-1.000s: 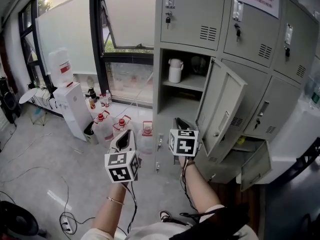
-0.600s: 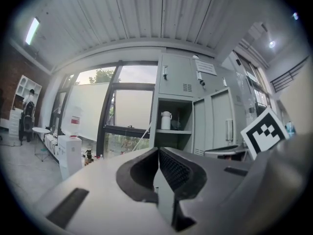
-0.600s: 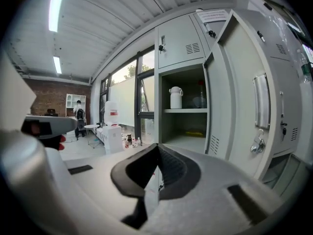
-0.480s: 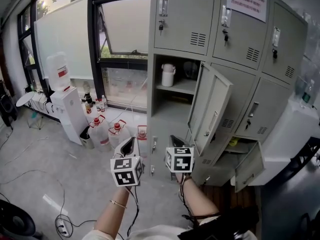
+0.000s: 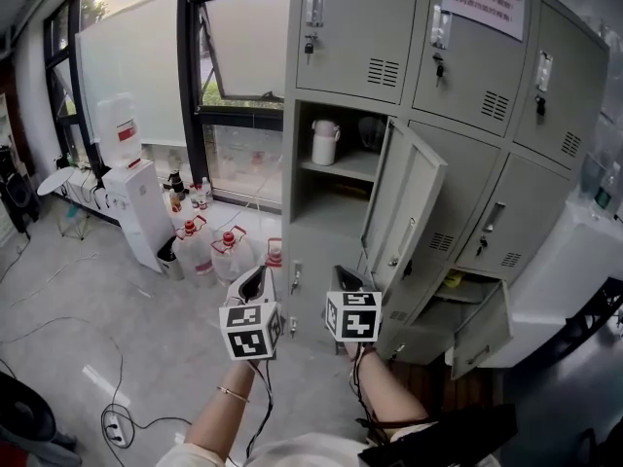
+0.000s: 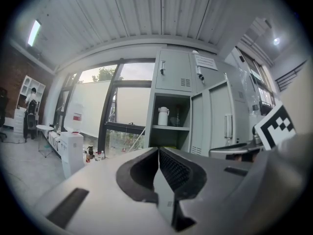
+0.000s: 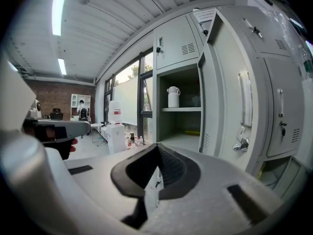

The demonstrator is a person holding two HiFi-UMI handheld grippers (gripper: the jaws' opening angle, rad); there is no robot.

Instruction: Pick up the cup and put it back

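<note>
Pressing pad against pad, with nothing caught between, on the left gripper (image 6: 158, 151) and on the right gripper (image 7: 157, 146) alike. Carried side by side, just apart, each behind its own marker cube, at the ends of two bare forearms in the head view. Aimed toward a bank of grey lockers (image 5: 467, 76), well short of touching it. Beyond the fingertips, in the one upper compartment standing open: the cup (image 5: 323, 142), white, upright on the inner shelf (image 5: 358, 167), toward its left side and well apart from both grippers; a darker item to its right, too dim to identify. Right of that compartment, its door (image 5: 409, 212) swung outward; lower right, a second door (image 5: 484, 329) tilted open. Left of the lockers, a tall dark-framed window (image 5: 234, 56). Below the window, on the pale floor (image 5: 68, 290): a white water dispenser (image 5: 136, 212) with a bottle on top, and just beside it a cluster of clear water jugs (image 5: 209, 251) with red caps. Nearer, at lower left, loose cables (image 5: 117, 421) trailing across the floor.
</note>
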